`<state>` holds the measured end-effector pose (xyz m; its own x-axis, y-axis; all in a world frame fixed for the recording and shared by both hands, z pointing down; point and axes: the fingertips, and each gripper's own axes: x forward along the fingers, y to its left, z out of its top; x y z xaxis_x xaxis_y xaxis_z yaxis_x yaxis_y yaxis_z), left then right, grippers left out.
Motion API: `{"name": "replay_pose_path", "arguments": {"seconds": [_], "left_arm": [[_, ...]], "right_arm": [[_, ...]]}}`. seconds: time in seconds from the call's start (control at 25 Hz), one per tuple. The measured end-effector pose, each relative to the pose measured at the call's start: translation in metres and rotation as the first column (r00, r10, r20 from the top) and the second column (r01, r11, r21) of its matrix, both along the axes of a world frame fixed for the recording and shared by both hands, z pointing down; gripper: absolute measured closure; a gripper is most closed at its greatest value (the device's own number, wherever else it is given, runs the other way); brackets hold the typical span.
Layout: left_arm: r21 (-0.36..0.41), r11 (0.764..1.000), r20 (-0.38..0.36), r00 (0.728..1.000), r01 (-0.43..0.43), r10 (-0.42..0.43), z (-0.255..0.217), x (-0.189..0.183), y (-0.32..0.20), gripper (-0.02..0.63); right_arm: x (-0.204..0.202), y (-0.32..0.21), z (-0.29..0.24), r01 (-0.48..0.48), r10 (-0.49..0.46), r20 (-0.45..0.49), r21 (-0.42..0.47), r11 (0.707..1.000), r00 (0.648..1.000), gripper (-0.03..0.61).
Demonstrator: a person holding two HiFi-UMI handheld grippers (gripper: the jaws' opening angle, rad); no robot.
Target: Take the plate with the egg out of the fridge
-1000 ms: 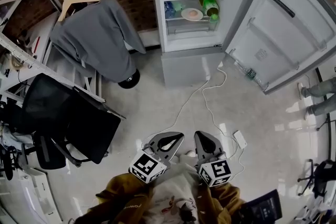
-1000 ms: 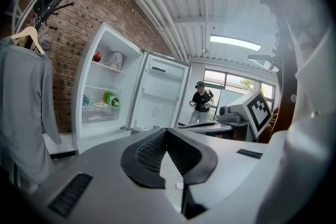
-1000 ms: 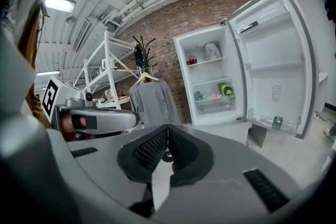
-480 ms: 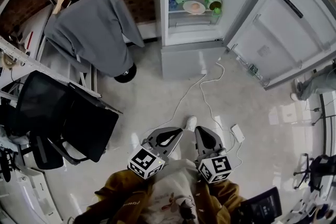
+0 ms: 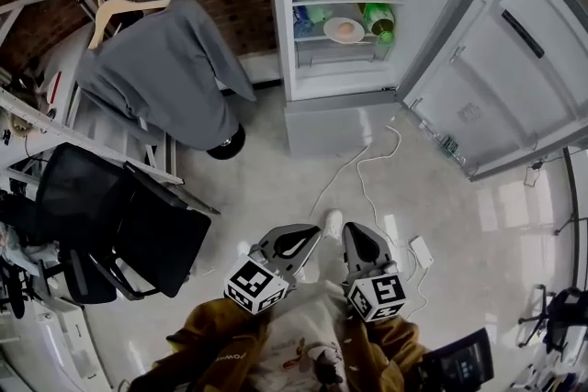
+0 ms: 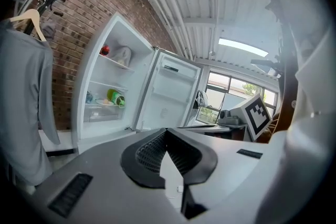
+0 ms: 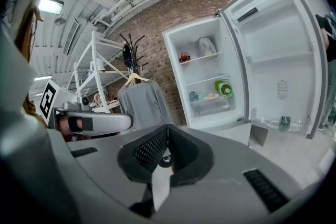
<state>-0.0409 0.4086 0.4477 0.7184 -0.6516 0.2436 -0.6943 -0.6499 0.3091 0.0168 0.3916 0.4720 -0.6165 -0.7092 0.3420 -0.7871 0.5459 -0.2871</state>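
A white plate with an egg rests on a middle shelf of the open white fridge, beside a green bottle. The same plate shows small in the right gripper view, and the plate shows faintly in the left gripper view. My left gripper and right gripper are held close to my body, far from the fridge. Both are shut with nothing between the jaws.
The fridge door stands wide open to the right. White cables trail across the floor to a power strip. A grey garment on a hanger and a black chair stand at the left.
The view has shifted slightly; the fridge sits a little lower and nearer in the head view. Both grippers keep their places near my body, still shut.
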Motion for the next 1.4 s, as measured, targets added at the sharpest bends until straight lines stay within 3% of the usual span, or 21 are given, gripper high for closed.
{"name": "replay_pose_path", "arguments": {"seconds": [0.28, 0.68, 1.08, 1.4], "left_arm": [[0.023, 1.0, 0.027, 1.0, -0.003, 0.002, -0.011, 0.03, -0.086, 0.606], [0.01, 0.999, 0.039, 0.998, 0.043, -0.043, -0.002, 0.06, -0.184, 0.606], [-0.03, 0.995, 0.031, 0.995, 0.1, -0.099, 0.013, 0.075, -0.234, 0.605], [-0.073, 0.993, 0.027, 0.996, 0.088, -0.086, 0.018, 0.073, -0.256, 0.605]], "right_arm": [[0.031, -0.096, -0.008, -0.019, 0.018, 0.05, 0.013, 1.0, 0.999, 0.572], [0.06, -0.196, 0.001, 0.026, -0.027, 0.073, 0.015, 1.0, 0.997, 0.572], [0.079, -0.244, 0.017, 0.057, -0.057, 0.084, -0.006, 0.998, 0.995, 0.572], [0.077, -0.263, 0.025, 0.05, -0.047, 0.087, -0.037, 0.998, 0.995, 0.572]]}}
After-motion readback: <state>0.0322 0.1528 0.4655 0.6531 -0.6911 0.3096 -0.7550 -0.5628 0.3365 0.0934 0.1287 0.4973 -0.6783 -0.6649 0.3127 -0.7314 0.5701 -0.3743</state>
